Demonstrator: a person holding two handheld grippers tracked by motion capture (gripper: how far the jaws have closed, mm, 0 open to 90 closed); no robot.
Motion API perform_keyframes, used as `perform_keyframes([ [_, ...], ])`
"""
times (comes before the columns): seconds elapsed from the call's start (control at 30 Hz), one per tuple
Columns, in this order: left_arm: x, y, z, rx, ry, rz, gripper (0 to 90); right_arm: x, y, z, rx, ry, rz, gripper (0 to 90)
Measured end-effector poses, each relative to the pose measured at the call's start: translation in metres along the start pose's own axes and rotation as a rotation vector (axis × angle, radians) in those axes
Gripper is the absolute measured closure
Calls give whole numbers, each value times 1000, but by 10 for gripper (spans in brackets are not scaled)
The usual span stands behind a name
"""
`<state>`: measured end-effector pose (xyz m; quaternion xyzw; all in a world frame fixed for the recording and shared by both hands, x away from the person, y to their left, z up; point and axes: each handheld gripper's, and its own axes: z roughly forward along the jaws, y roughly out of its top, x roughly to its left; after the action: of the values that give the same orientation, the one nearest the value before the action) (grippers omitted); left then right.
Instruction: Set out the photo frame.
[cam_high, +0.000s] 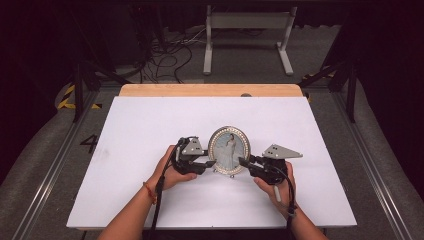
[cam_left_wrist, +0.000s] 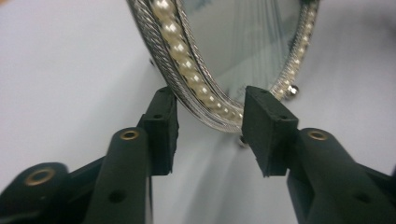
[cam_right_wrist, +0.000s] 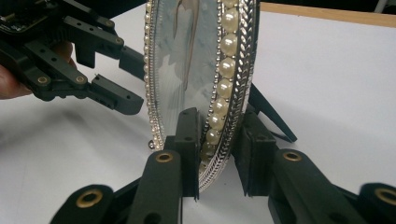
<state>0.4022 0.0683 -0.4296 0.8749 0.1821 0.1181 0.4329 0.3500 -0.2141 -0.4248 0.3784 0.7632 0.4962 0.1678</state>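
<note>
An oval picture frame (cam_high: 229, 150) with a pearl and silver rim stands upright on the white tabletop (cam_high: 150, 120), propped by its black back leg (cam_right_wrist: 271, 116). My right gripper (cam_high: 242, 161) grips the frame's right edge; in the right gripper view its jaws (cam_right_wrist: 217, 149) press on the front and back of the pearl rim (cam_right_wrist: 224, 70). My left gripper (cam_high: 212, 162) is at the frame's left edge. Its jaws (cam_left_wrist: 210, 126) straddle the lower rim (cam_left_wrist: 187, 65) with gaps beside the pads. The left gripper (cam_right_wrist: 135, 84) also appears across the frame in the right gripper view.
A wooden strip (cam_high: 210, 90) runs along the table's far edge. Beyond it, on the dark floor, are loose cables (cam_high: 165, 55) and a white metal stand (cam_high: 247, 37). White tabletop lies bare on both sides of the frame.
</note>
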Motion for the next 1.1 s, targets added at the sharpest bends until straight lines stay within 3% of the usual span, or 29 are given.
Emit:
perform_keyframes([
  [0.07,2,3,-3,-29,19,-12,512,2,0,0,-1,-13,-4,701],
  [0.17,4,6,-5,-33,22,-17,476,3,2,-7,-24,-29,-23,642],
  [0.3,4,10,-2,-35,9,-19,422,3,4,-18,-39,-26,-42,706],
  [0.47,3,12,2,-45,-1,-28,409,4,2,-19,-13,-45,-75,751],
  [0.57,-1,13,5,-39,5,-7,485,4,-2,-19,-14,-37,-70,779],
  [0.63,-2,13,6,-39,27,-10,528,5,-3,-19,-16,-44,-85,780],
  [0.67,-1,12,5,-46,24,-27,545,5,-4,-19,-17,-44,-81,779],
  [0.87,-2,8,-1,-47,27,-30,630,5,-4,-15,-22,-56,-72,765],
  [1.1,-8,2,-9,-61,20,-37,642,1,-3,-10,-23,-54,-41,759],
])
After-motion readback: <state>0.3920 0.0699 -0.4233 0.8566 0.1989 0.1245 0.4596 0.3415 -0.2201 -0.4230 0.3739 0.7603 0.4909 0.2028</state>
